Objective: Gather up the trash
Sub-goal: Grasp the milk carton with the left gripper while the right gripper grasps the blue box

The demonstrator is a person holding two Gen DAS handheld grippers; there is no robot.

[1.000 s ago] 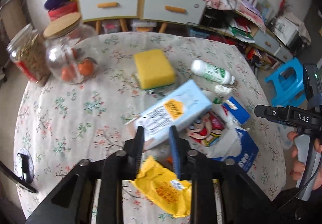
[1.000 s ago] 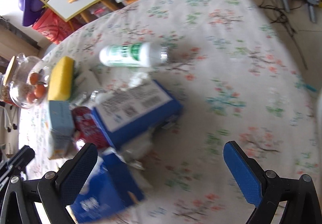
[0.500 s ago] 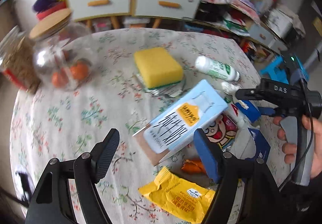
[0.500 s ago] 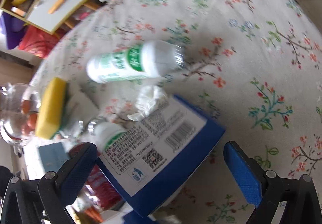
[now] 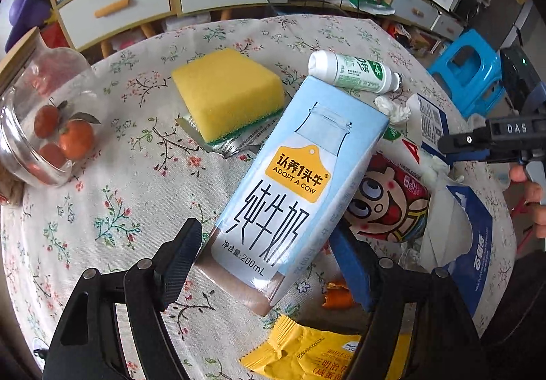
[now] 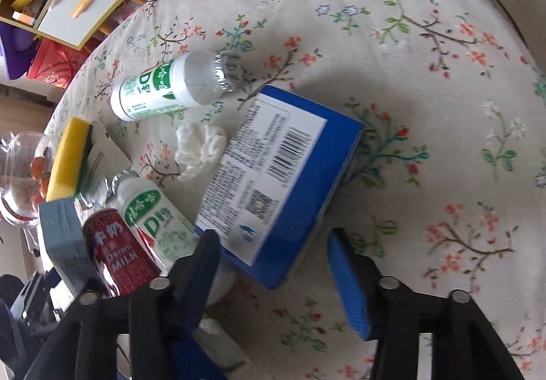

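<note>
Floral tablecloth (image 6: 426, 39) bare rightward; both grippers (image 5: 266, 264) (image 6: 273, 264) agape, straddling milk carton (image 5: 293, 189), blue box (image 6: 283, 182).

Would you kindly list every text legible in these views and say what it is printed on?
"认养1头牛 ADOPT A COW", "纯牛奶", "净含量:200mL": light blue milk carton.
"DRINK MILK": red can.
"DAS": right gripper, seen from the left wrist.
Blue box label, yellow wrapper, green-white bottles: too small or blurred.

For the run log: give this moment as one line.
task: collect trash | left gripper: open, straddling milk carton | right gripper: open, at blue box | held: nothing
</note>
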